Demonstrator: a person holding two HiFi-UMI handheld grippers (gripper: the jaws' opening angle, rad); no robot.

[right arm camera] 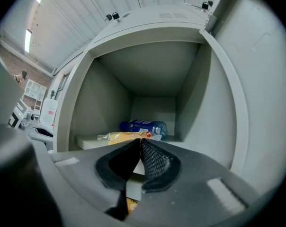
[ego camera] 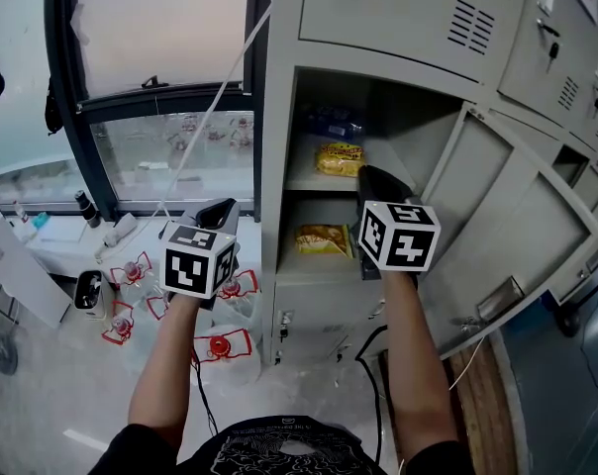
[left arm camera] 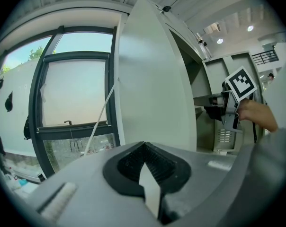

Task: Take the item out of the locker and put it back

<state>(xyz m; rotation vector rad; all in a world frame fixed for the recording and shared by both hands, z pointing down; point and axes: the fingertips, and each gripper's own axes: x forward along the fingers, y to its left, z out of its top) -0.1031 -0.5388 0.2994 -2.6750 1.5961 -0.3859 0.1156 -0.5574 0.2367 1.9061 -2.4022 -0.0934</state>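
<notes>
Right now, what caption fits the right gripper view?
Claw closed on a yellow snack packet on the locker shelf, blue bottle behind.

Tool (right arm camera: 139,140) — tight on yellow packet (right arm camera: 120,136)

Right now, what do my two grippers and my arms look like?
The left gripper and the right gripper both have grey bodies and black jaws with mesh-textured pads. Each carries a white cube printed with black square markers. A black cable runs down beside the right arm. The forearms are bare, and you wear a black short-sleeved T-shirt with a pale print.
</notes>
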